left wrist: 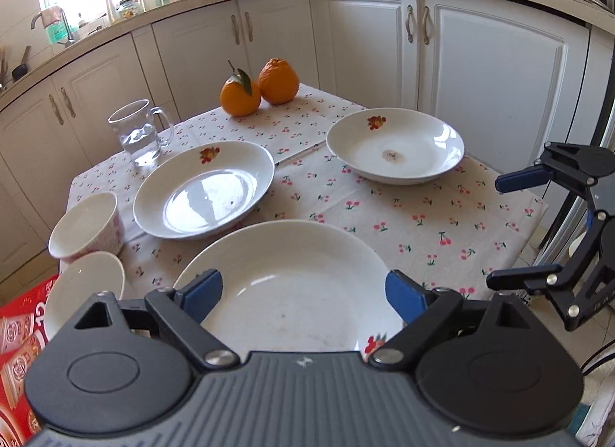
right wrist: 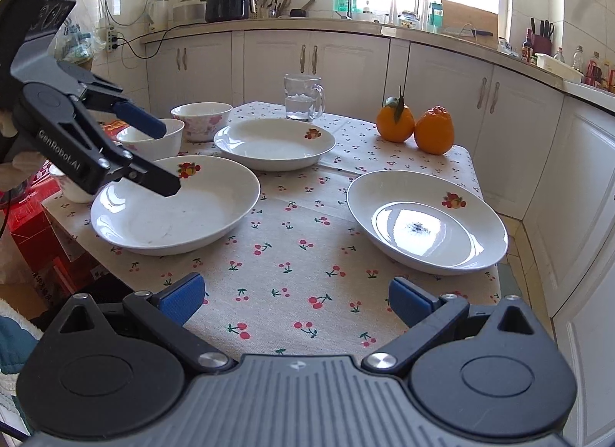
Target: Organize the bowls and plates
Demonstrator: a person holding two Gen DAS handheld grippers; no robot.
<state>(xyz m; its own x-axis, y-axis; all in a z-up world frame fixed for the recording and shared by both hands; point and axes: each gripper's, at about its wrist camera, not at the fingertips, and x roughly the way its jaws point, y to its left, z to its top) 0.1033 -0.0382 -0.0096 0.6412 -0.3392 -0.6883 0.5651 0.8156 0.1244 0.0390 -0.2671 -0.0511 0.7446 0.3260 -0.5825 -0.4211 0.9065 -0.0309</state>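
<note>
table (right wrist: 292,293), cherry-print cloth | on it: three plates (right wrist: 275,143), bowls (right wrist: 201,120), glass mug (right wrist: 303,97), two oranges (right wrist: 415,125)

I'm looking down from the left wrist, close above the near plate (left wrist: 292,285) at the desk's (left wrist: 423,224) left end, facing the cabinets. From the right wrist I'm looking across the desk's near edge toward the window. Both are sharing three plates, the oranges (right wrist: 413,125) and the mug (right wrist: 303,97).
</note>
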